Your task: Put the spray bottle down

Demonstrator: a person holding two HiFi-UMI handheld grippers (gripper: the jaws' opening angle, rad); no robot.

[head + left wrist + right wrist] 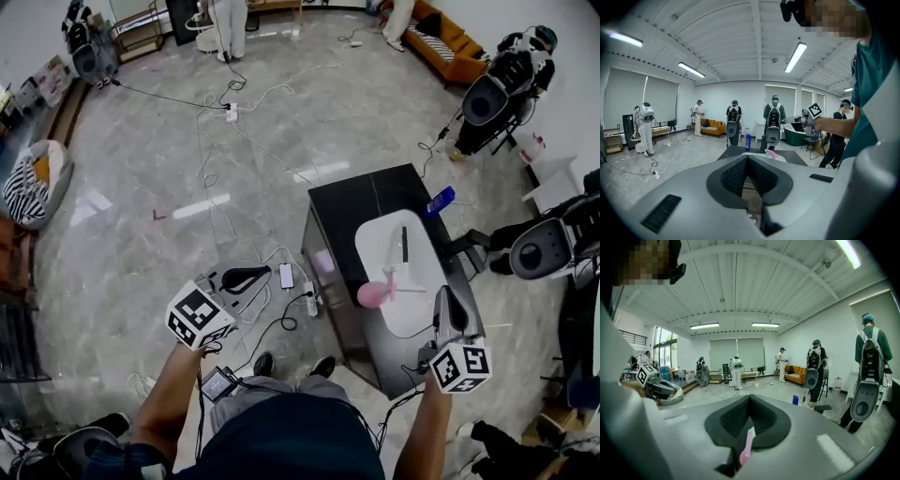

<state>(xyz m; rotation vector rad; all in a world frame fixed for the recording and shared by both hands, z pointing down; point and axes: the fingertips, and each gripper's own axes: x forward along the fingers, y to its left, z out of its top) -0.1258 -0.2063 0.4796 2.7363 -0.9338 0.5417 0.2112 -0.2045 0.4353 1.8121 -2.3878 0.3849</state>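
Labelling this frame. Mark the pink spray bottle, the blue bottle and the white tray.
pink spray bottle (372,294), head view, on its round body.
blue bottle (440,201), head view, middle of its body.
white tray (381,242), head view, bare part near its far end.
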